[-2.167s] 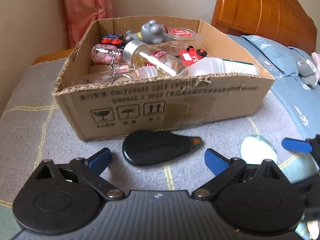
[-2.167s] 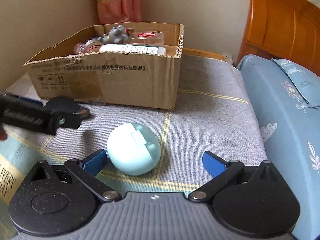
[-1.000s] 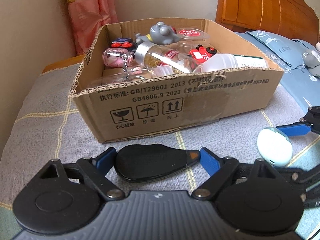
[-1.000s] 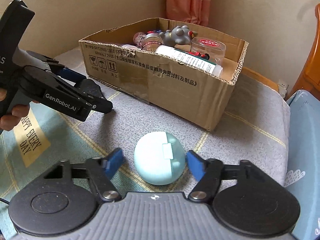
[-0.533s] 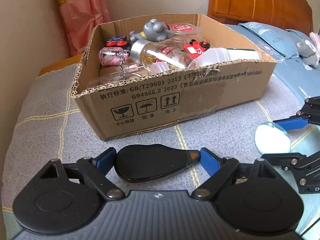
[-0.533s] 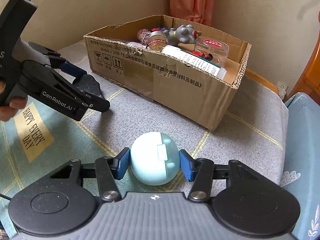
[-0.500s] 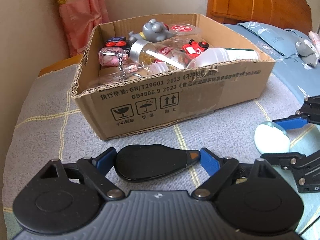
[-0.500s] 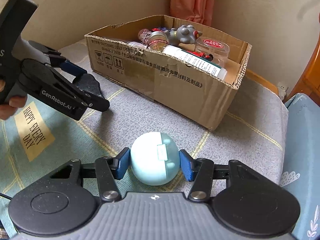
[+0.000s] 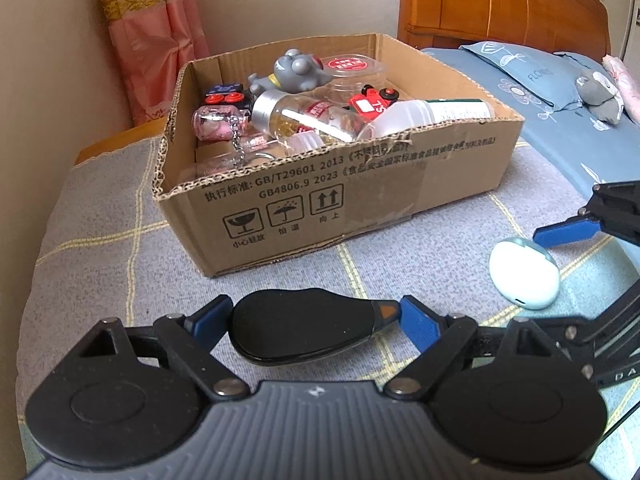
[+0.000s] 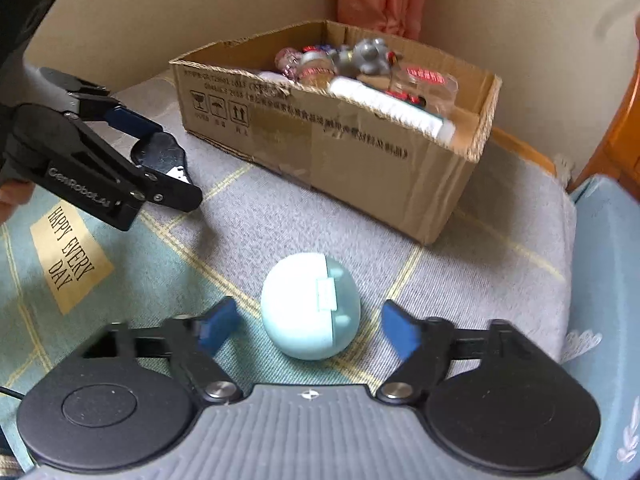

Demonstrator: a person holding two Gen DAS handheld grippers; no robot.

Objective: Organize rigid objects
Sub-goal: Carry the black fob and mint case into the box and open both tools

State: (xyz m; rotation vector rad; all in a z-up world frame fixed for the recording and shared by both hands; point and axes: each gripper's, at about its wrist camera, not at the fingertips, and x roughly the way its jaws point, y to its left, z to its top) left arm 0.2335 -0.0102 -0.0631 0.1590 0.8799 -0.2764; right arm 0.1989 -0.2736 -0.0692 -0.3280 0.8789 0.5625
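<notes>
Covering the bed (image 9: 100, 248), a grey checked blanket carries the cardboard box (image 9: 320, 200); left tool (image 9: 312, 320) clamps the black case (image 9: 304, 330), right tool (image 10: 308, 324) gapes around the pale blue case (image 10: 310, 306).

"GB4806.9 2023" on cardboard box (image 9: 336, 200); "HAPPY EVERY DAY" on blanket label (image 10: 70, 254)

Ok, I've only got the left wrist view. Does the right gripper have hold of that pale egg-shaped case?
Observer: No. The right gripper is open, with a gap between the case and each finger.
Operator: Which way is the case turned?
Observer: Its clasp faces the right camera, and the whiter half is on the left of that view.
Operator: Anything near my left gripper that I can't see?
Observer: Yes. A label reading HAPPY EVERY DAY lies on the cloth near the left gripper.
</notes>
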